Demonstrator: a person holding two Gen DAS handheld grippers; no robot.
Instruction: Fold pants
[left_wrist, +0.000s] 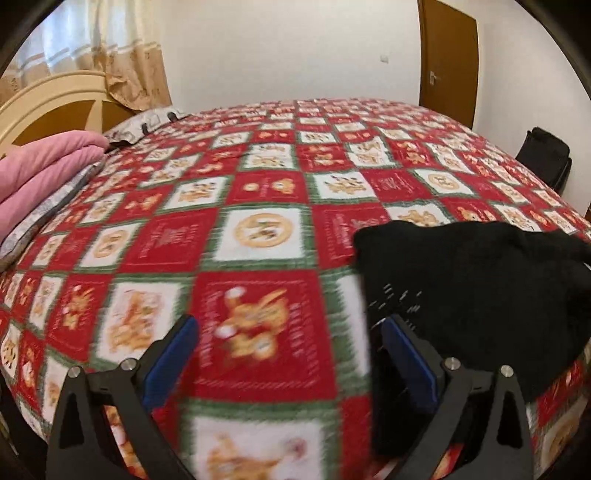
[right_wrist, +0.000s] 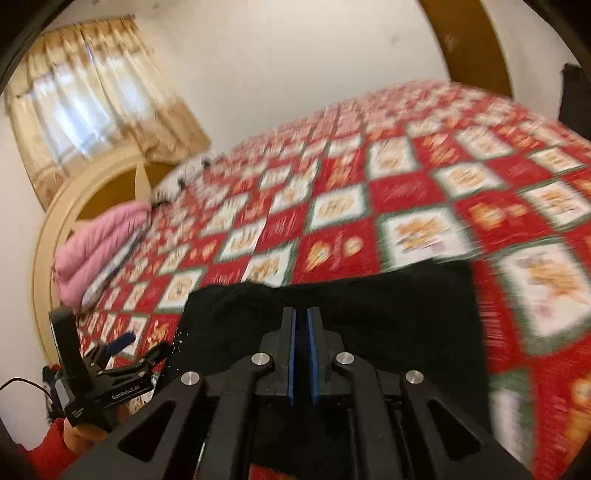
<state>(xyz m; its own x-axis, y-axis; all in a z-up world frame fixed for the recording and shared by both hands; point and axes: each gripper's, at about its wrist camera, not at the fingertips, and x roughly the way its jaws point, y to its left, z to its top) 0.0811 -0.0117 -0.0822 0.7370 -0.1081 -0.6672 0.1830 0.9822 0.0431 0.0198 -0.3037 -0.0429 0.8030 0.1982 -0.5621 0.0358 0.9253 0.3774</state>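
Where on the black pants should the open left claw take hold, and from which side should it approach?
Judging by the left wrist view, grip the black pants at their near left edge, beside the left claw, coming in from the bare quilt. That edge lies free; the fabric bunches further right.

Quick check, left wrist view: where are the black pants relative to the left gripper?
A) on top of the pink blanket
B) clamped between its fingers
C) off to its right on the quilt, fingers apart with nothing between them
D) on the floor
C: the left gripper stands wide open over bare quilt, and the black pants lie to its right, behind the right finger.
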